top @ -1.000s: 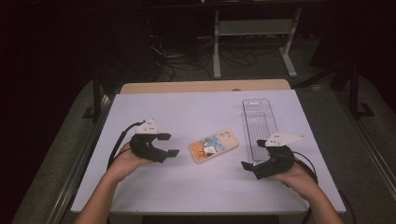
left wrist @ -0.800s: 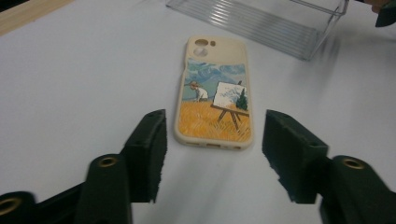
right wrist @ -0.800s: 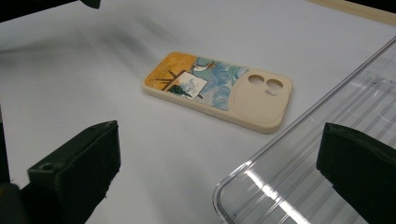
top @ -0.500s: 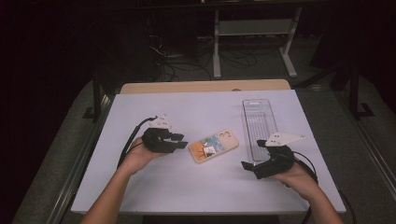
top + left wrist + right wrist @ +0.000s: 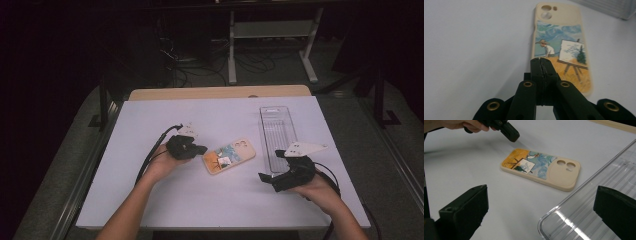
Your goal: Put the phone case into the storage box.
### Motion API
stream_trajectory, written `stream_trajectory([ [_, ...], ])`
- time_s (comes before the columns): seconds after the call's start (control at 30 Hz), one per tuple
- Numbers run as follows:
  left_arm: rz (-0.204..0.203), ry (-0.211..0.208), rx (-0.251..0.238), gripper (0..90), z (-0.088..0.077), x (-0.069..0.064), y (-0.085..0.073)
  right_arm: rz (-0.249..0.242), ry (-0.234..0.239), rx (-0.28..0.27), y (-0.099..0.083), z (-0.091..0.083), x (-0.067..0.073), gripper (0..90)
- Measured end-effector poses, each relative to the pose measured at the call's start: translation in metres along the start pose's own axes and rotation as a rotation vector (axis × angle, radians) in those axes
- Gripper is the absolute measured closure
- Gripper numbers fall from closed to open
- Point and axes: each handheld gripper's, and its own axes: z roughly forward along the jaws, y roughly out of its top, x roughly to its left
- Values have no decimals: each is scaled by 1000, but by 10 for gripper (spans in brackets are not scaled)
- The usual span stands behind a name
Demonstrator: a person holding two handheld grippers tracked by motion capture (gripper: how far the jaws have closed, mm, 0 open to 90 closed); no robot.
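Cream-coloured phone case [image 5: 229,156]: lying flat on the white table [image 5: 150,200], printed side up, with a painter-and-easel picture; its short near end is sitting just ahead of the left jaws' tips, apart from them as far as the right gripper view is showing.

Left gripper [image 5: 199,149]: its jaws have just been closing and are now pressing together with nothing between them, as the left gripper view [image 5: 541,62] is showing; the tips are pointing at the case's lower edge, hovering just above and beside it.

What is changing: against the earlier high views, the left hand [image 5: 162,162] is coming in from well to the left of the case and down toward it, so the closed tips are now arriving at the case's end.

Right gripper [image 5: 272,181]: jaws are standing spread wide, empty, resting near the table; the case is lying ahead of and between them, farther off.

Clear plastic tray [image 5: 278,131]: lying empty just beside the right-hand jaw, well apart from the left jaws.

What it is meaning for the work: shut jaws cannot pinch, so the left hand is probably preparing to nudge or slide the case, or lever up its edge, likely toward the waiting open jaws and the tray.
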Motion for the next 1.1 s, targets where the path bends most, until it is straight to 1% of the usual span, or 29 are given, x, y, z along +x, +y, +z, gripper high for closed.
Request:
stream_trajectory([
  [0.03,0,6,1,897,3,1,0,0,0,0,0,0,0,0],
  [0.07,8,10,14,898,4,3,0,-1,0,0,0,0,0,0],
  [0.1,4,14,8,899,6,4,-1,0,0,0,0,0,0,0],
  [0.13,-10,19,-5,899,9,4,-1,0,0,0,0,0,0,0],
  [0.17,6,21,10,899,9,6,0,0,0,0,0,0,0,0],
  [0.2,-1,25,2,899,11,7,0,0,0,0,0,0,0,0],
  [0.23,-21,26,-15,899,14,6,0,0,-1,0,0,0,0,0],
  [0.33,-13,35,1,899,18,8,-2,1,0,1,0,0,0,0],
  [0.37,-14,31,10,899,19,9,-2,1,0,1,0,0,0,0],
  [0.4,-27,34,3,899,21,8,-3,0,-1,1,0,0,0,0],
  [0.47,-22,33,19,899,22,10,-5,0,-1,1,0,0,0,0],
  [0.5,-26,35,15,899,24,10,-5,0,-1,1,0,0,0,0],
  [0.57,-42,32,17,899,26,11,-7,1,-2,1,0,0,0,0],
  [0.6,-45,33,20,899,27,11,-7,1,-2,1,0,0,0,0],
  [0.63,-39,34,31,899,28,11,-8,1,-2,1,0,0,0,0],
  [0.8,-51,25,27,899,28,11,-9,1,-1,0,0,0,0,0],
  [0.87,-49,23,28,899,27,11,-9,1,-1,0,0,0,0,0],
  [0.9,-64,12,22,899,27,10,-10,1,-1,0,0,0,0,0],
  [0.93,-50,10,37,899,26,10,-9,1,-1,0,0,0,0,0],
  [0.97,-51,8,33,899,26,9,-10,0,-1,0,0,0,0,0],
  [1.0,-47,5,43,899,25,9,-10,1,-1,0,0,0,0,0],
  [1.03,-55,2,38,899,25,7,-10,1,-1,0,0,0,0,0],
  [1.07,-40,2,43,899,24,7,-10,1,-1,0,0,0,0,0],
  [1.1,-35,-5,51,899,23,6,-10,1,-1,1,0,0,0,0],
])
